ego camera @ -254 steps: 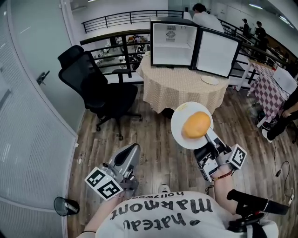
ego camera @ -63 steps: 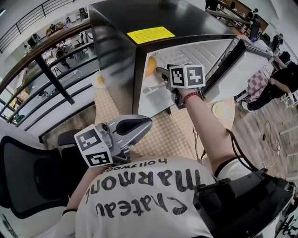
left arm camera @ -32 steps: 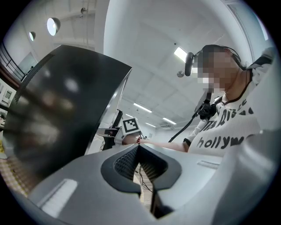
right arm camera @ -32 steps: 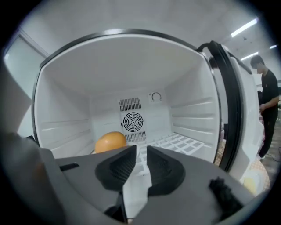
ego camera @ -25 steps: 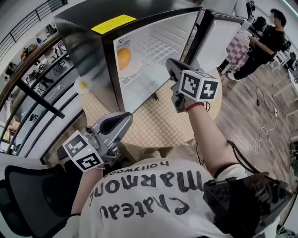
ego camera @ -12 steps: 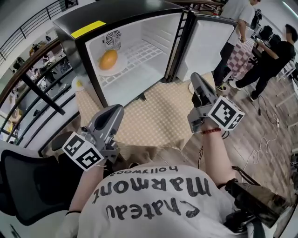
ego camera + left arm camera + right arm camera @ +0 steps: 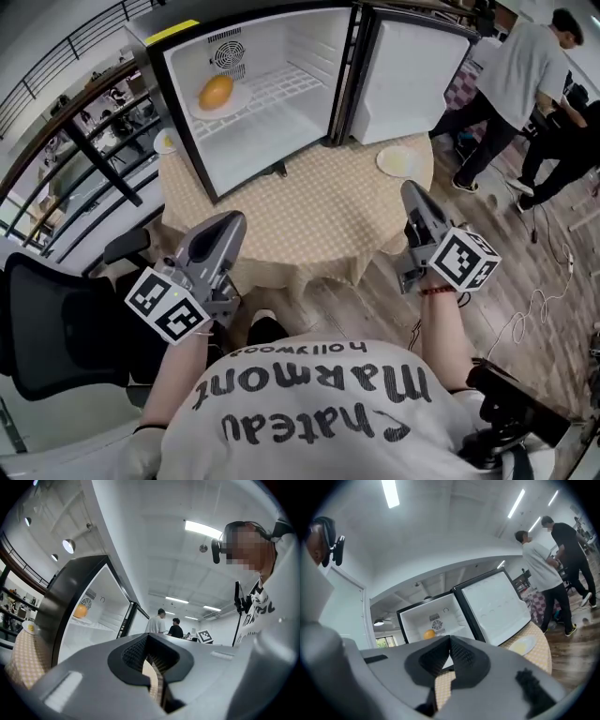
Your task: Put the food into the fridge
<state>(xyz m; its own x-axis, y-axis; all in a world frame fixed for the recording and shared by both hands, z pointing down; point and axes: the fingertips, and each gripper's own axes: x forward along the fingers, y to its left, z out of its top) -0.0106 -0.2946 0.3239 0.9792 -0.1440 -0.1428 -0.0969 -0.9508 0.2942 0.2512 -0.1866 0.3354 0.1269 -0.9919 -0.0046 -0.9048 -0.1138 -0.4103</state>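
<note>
With your left tool (image 7: 232,221) and right tool (image 7: 411,188) shut empty, the tabletop plate (image 7: 384,157) seemed light, brittle, best gripped at its rim.

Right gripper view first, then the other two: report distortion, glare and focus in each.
Right gripper view: strong fisheye with dark corners, the fridge bowed, the ceiling strip light blown out white. Left gripper view: same fisheye and dark rim, the ceiling light panel glaring. Head view: milder bend at the edges, even light, the orange food in the fridge sharp.
</note>
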